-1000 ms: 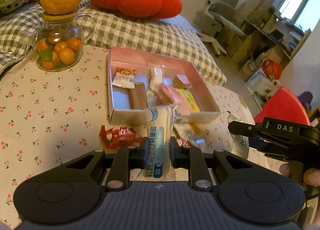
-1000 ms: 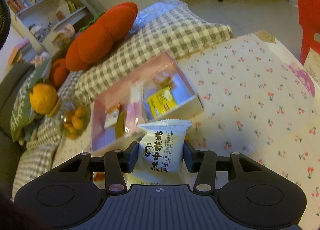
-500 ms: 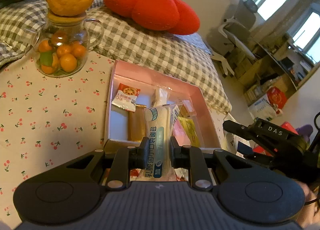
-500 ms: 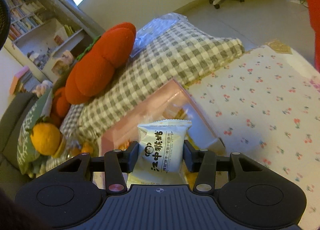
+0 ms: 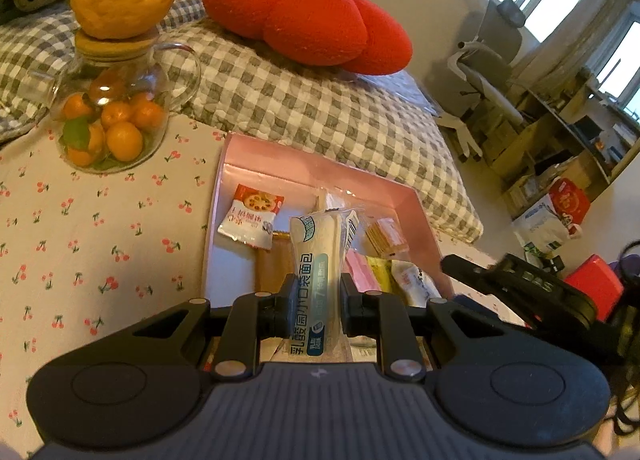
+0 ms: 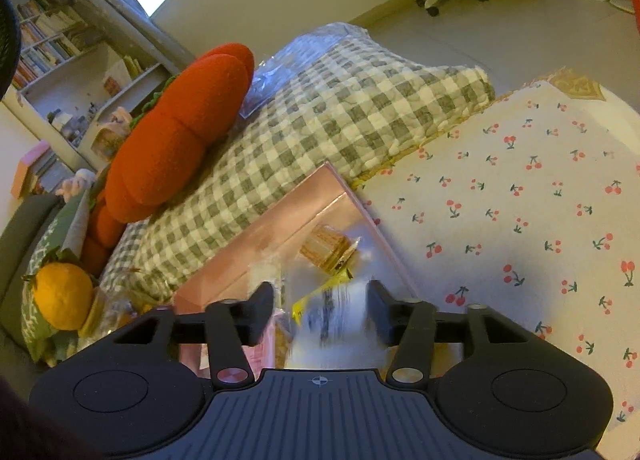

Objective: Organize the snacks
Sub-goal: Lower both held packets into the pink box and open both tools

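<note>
My left gripper (image 5: 314,302) is shut on a long white and blue bread packet (image 5: 317,272), held upright over the near edge of the pink box (image 5: 320,175). The box holds several snack packets, among them a red and white one (image 5: 252,215) at the left. My right gripper (image 6: 322,306) is open over the box's right end (image 6: 280,227). A blurred white packet (image 6: 336,324) is dropping between its fingers; it also shows in the box in the left wrist view (image 5: 412,284). The right gripper's body (image 5: 520,292) shows at the right of that view.
A glass jar of small oranges (image 5: 112,115) with a big orange on its lid stands left of the box on the cherry-print tablecloth (image 5: 80,240). Behind are a checked blanket (image 5: 320,107) and a red tomato cushion (image 5: 304,15). A red chair (image 5: 596,292) stands at the right.
My right gripper moved over the box and opened, letting the white packet fall. My left gripper moved forward over the box's near edge with the bread packet still held.
</note>
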A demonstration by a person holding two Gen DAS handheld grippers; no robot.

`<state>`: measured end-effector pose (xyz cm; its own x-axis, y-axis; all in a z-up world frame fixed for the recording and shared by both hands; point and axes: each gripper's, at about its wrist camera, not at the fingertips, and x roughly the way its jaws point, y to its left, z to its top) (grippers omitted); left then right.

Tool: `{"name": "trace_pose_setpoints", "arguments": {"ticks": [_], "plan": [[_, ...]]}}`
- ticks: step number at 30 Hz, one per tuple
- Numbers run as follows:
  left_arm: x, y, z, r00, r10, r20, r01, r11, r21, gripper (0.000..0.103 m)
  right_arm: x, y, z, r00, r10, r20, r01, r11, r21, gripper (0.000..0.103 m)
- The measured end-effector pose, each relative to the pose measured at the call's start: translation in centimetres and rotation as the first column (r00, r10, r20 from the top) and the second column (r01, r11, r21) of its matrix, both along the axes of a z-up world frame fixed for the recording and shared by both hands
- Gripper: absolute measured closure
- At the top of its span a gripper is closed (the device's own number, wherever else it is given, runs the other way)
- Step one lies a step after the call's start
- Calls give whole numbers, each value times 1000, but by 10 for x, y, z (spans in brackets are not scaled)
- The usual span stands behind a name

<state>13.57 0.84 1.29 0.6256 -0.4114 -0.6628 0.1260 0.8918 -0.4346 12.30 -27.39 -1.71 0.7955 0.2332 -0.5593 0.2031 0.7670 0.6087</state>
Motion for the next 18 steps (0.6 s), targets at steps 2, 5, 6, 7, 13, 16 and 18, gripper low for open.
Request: {"name": "trace_pose_setpoints", "arguments": {"ticks": [2,5,6,7,13,16,18], "plan": [[8,0,-2,1000,3,-8,-3,1000,0,85,-1,0,1,1000,2,1,-2,1000,-9,40],[22,-3,-7,1000,10,-28,-9,1000,9,85,-3,-1,2,1000,5,0,-5,1000,0,40],[27,-5,-9,999,10,-33,-9,1000,18,85,-3,0,2,1000,8,-3,-8,1000,1,40],[32,-7,-10,999,10,-37,-9,1000,27,85,-3,0,2,1000,13,-8,-13,1000,-5,40],[61,-20,-18,999,13,-42,-10,998,67,84,-10,2,7,999,44,-11,-44,999,-26,39],[72,-28,-21,1000,6,-29,-4,995,97,84,-12,0,9,999,51,-8,-52,997,-59,38],[79,-33,-23,1000,6,-24,-3,993,115,84,-12,-2,8,998,56,-15,-57,996,-65,38]]}}
